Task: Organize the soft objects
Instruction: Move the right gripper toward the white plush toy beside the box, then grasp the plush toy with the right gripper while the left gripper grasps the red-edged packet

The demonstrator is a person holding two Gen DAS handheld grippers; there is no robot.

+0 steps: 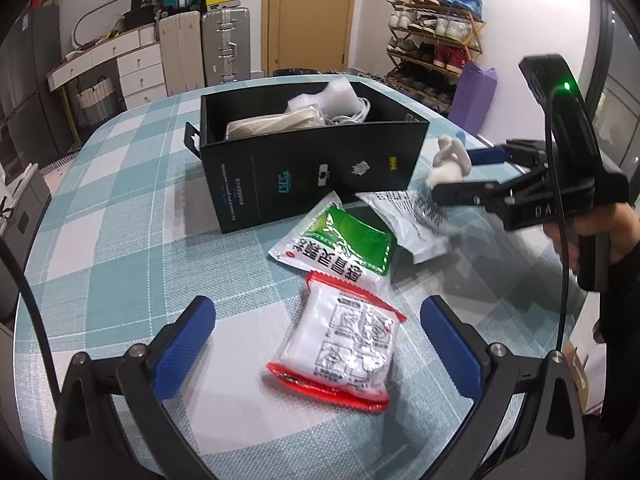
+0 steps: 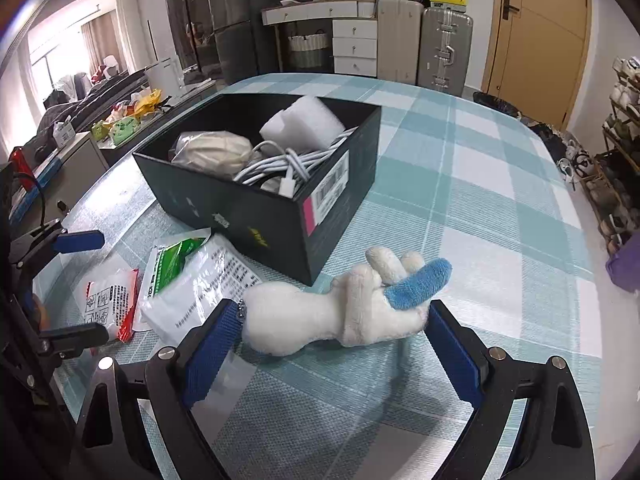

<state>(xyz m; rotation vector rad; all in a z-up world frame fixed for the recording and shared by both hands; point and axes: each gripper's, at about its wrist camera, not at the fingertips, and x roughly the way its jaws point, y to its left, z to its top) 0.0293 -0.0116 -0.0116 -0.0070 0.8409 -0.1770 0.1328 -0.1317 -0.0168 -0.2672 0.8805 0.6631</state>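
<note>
A red-edged white packet [image 1: 340,348] lies on the checked tablecloth between the open blue fingers of my left gripper [image 1: 316,344]. A green packet [image 1: 340,244] and a white packet [image 1: 416,220] lie beyond it. A black box [image 1: 304,152] behind them holds a foam block, white cables and a bagged cloth. My right gripper [image 2: 332,344] is open with its fingers on either side of a white plush hand toy [image 2: 340,308] that has a blue finger. The toy lies on the table beside the box [image 2: 260,168]. The right gripper also shows in the left wrist view [image 1: 452,176].
The round table [image 2: 500,208] carries a teal and white checked cloth. Suitcases, drawers and a door stand behind it. A shoe rack [image 1: 436,40] and a purple bag [image 1: 476,92] are at the right. The packets [image 2: 160,284] lie left of the toy.
</note>
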